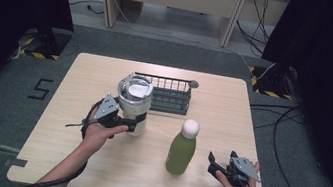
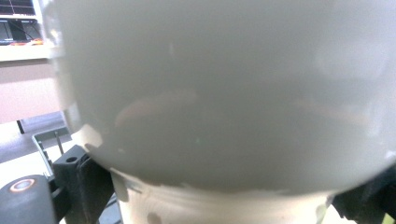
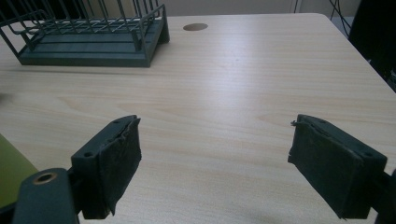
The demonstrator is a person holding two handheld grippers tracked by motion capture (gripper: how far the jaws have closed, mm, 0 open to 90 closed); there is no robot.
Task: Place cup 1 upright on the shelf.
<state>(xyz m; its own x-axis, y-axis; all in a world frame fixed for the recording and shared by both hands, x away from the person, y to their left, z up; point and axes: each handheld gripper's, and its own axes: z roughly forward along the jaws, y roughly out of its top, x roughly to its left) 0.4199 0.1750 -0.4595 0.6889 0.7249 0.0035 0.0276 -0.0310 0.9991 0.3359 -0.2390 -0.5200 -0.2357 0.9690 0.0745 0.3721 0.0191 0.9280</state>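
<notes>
A white tumbler [image 1: 134,99] with a clear lid stands left of the table's middle, just in front of a dark wire rack [image 1: 169,94]. My left gripper [image 1: 133,124] is shut on the tumbler's lower body. In the left gripper view the tumbler's wall [image 2: 224,93] sits right against the camera, with a jaw at each side of it. A green bottle [image 1: 181,149] with a white cap stands upright to the right. My right gripper [image 1: 214,165] hovers right of the bottle, open [image 3: 215,163] with nothing between its jaws.
The wire rack [image 3: 88,42] sits at the back of the wooden table [image 1: 212,111], with a round hole [image 3: 195,27] in the tabletop beside it. The bottle's green side [image 3: 9,172] shows at the left edge of the right gripper view. Cables lie on the floor to the right.
</notes>
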